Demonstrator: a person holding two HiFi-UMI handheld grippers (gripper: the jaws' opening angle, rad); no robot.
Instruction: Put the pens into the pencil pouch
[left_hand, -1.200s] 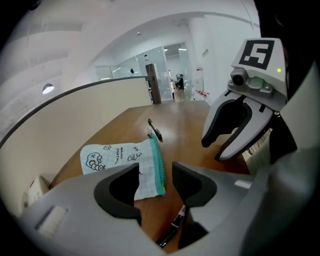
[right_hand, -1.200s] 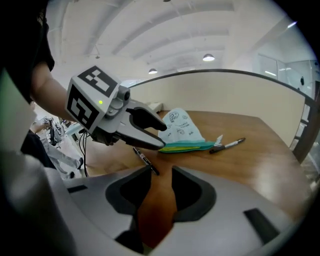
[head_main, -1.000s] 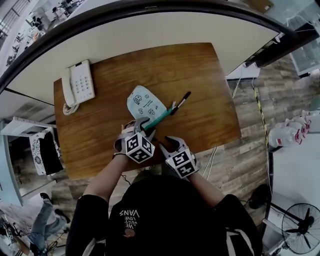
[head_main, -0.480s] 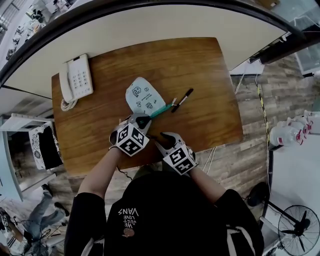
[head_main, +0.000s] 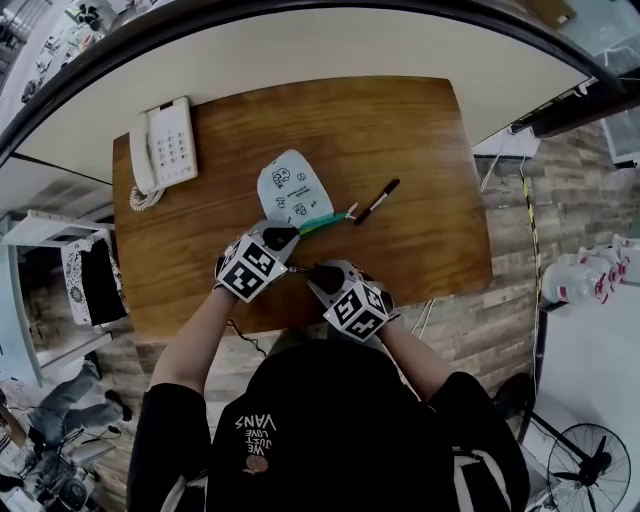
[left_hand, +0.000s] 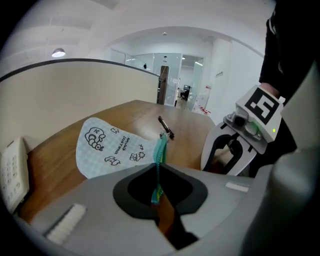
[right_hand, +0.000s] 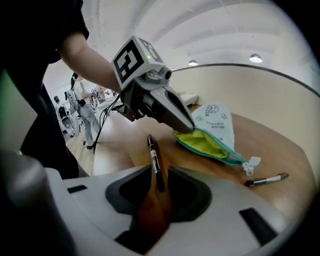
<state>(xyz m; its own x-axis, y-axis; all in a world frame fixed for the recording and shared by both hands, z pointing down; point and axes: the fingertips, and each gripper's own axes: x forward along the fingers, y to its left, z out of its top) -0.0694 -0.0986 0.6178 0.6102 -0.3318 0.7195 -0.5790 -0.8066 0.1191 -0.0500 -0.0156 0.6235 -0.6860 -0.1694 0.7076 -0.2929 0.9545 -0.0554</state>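
Left gripper (head_main: 285, 238), open before, now tight on pouch (head_main: 292, 188).

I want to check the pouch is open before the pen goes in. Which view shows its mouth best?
The right gripper view: the pouch gapes there, yellow-green lining exposed. The head view shows only its teal zipper edge from above; the left gripper view sees that edge end-on, no interior.
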